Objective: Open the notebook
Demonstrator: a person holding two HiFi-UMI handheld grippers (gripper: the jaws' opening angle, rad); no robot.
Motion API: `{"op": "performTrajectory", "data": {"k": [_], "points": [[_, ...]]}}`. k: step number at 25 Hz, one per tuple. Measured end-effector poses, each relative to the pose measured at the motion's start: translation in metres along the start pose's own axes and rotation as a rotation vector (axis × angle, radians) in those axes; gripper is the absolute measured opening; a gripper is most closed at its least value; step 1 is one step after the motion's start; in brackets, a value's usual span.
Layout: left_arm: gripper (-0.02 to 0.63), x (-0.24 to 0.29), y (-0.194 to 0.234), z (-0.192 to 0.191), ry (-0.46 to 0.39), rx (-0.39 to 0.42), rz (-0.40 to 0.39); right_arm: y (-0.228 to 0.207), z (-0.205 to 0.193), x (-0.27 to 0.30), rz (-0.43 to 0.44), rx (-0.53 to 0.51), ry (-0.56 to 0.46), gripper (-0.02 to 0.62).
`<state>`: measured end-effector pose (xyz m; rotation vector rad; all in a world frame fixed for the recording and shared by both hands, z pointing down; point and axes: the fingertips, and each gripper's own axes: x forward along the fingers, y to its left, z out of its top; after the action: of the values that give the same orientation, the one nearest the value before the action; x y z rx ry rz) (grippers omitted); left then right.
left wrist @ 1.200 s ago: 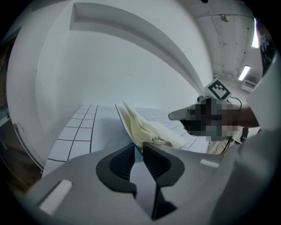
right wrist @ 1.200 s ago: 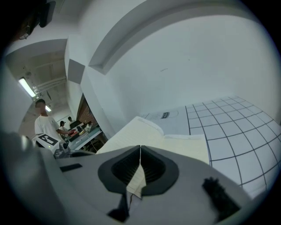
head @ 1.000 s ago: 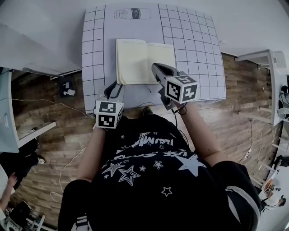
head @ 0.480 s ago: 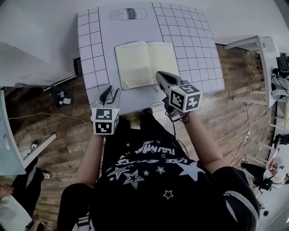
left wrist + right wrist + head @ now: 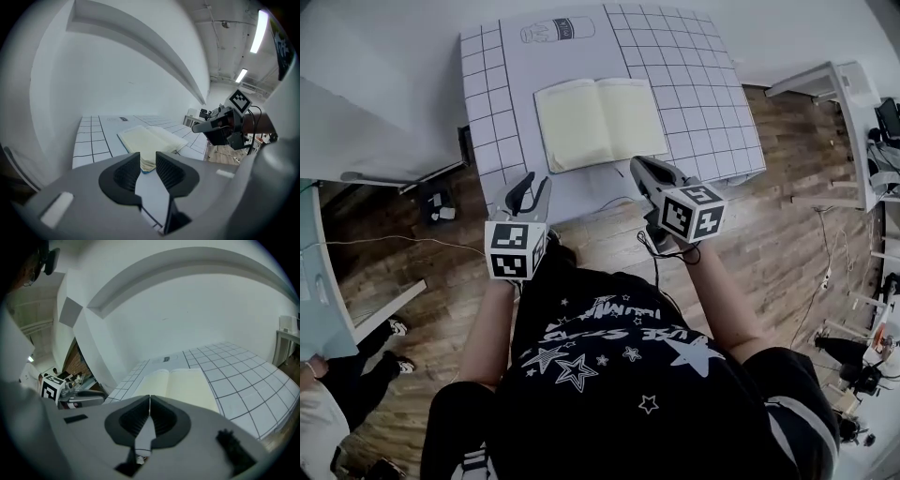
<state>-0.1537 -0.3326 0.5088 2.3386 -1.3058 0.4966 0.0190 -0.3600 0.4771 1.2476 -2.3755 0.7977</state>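
The notebook [image 5: 600,122] lies open and flat on the gridded table mat [image 5: 703,94], its cream pages up. It also shows in the left gripper view as the notebook [image 5: 152,143] and in the right gripper view as the notebook [image 5: 180,385]. My left gripper [image 5: 530,186] hovers at the table's near edge, left of the book. The left gripper [image 5: 148,164] is open; its jaws have just been closing a little, with nothing between them. My right gripper [image 5: 639,169] hangs at the near edge below the right page. The right gripper [image 5: 149,401] is shut and holds nothing.
A milk carton drawing [image 5: 558,31] is printed at the mat's far end. A grey panel [image 5: 375,112] stands to the left and a white desk [image 5: 834,89] to the right. Cables [image 5: 394,239] trail over the wooden floor; a bystander [image 5: 319,422] stands at lower left.
Both grippers have drawn back from the notebook toward the person; the right one has left the right page and now sits off the table's near edge. The notebook stays open.
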Motion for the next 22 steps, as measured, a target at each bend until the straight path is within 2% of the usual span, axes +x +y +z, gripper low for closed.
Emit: {"op": "performTrajectory", "data": {"k": [6,12,22], "points": [[0.103,-0.026,-0.052,-0.009,-0.034,-0.027,0.016,-0.009,-0.016,-0.055,0.017,0.018,-0.072,0.017],[0.098,-0.068,-0.121,-0.029,-0.076,-0.039,0.074,-0.016,-0.067,-0.146,0.040,0.051,-0.110,0.017],[0.077,-0.112,-0.169,-0.040,-0.094,-0.065,0.182,-0.023,-0.096,-0.208,0.080,0.063,-0.158,0.017]]}}
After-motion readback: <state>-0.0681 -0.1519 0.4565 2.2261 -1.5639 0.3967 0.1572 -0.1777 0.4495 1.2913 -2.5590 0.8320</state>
